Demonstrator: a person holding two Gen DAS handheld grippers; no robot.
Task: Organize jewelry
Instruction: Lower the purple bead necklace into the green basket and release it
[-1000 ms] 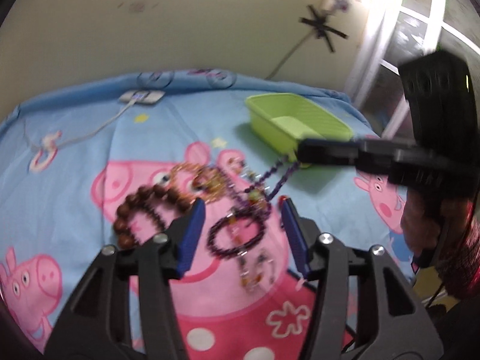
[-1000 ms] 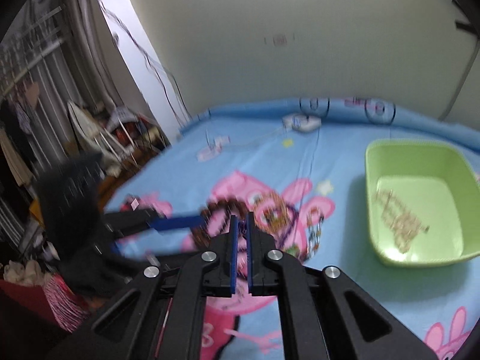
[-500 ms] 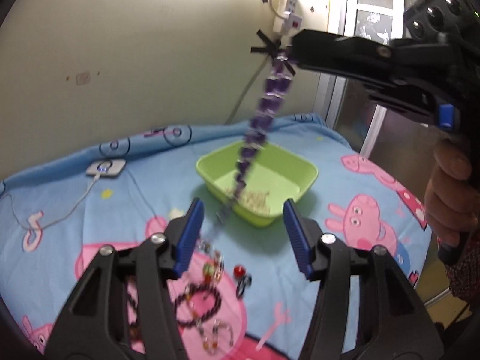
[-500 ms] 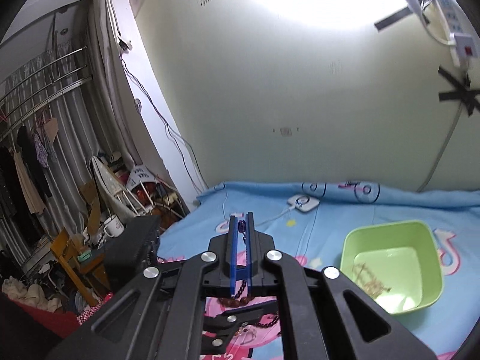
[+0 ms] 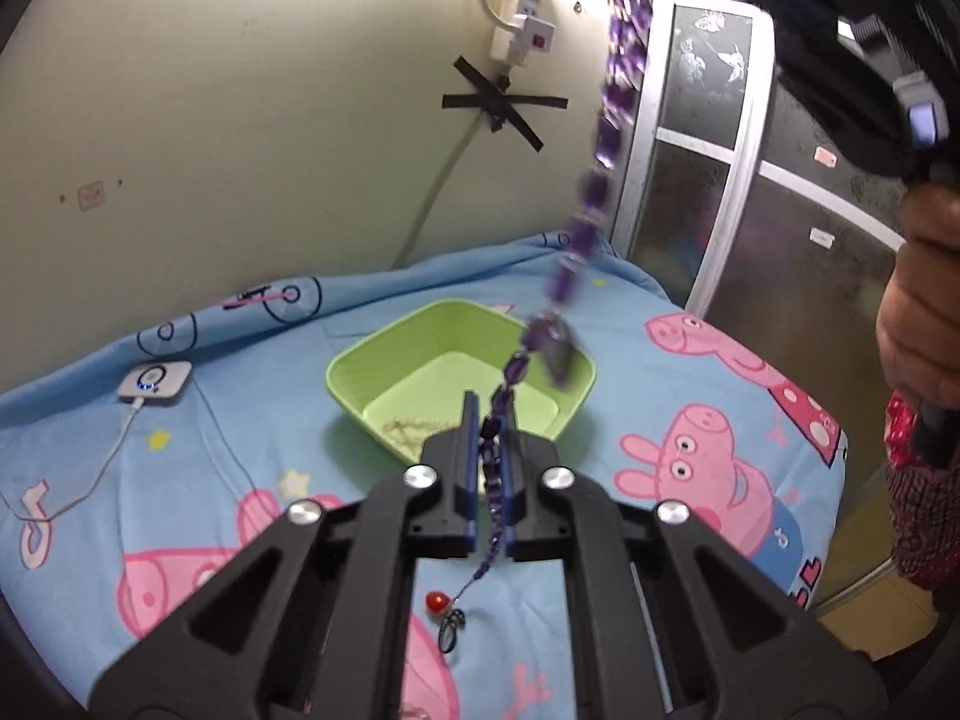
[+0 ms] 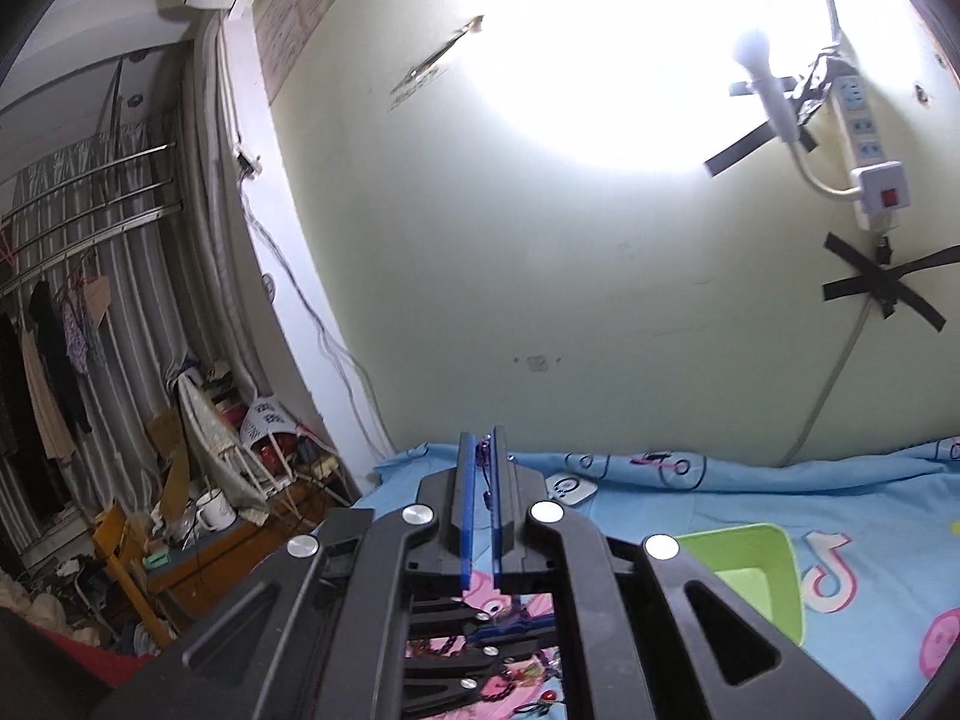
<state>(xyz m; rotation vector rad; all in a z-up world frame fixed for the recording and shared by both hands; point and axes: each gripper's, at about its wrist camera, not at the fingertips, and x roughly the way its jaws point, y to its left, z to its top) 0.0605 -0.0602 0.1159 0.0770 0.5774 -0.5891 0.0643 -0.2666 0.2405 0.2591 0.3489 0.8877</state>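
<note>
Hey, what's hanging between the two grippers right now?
The purple bead necklace runs from the left gripper up toward the right gripper, seen in the left wrist view.

Bed covered by a blue cartoon-pig sheet (image 5: 630,372)

A lime-green plastic tray (image 5: 360,369), a white charging puck with cable (image 5: 155,382) and a small red bead charm (image 5: 437,602) are carried directly on it.

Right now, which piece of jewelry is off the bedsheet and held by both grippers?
The purple bead necklace: it hangs stretched between the left gripper and the raised right gripper. The gold chain lies in the green tray.
</note>
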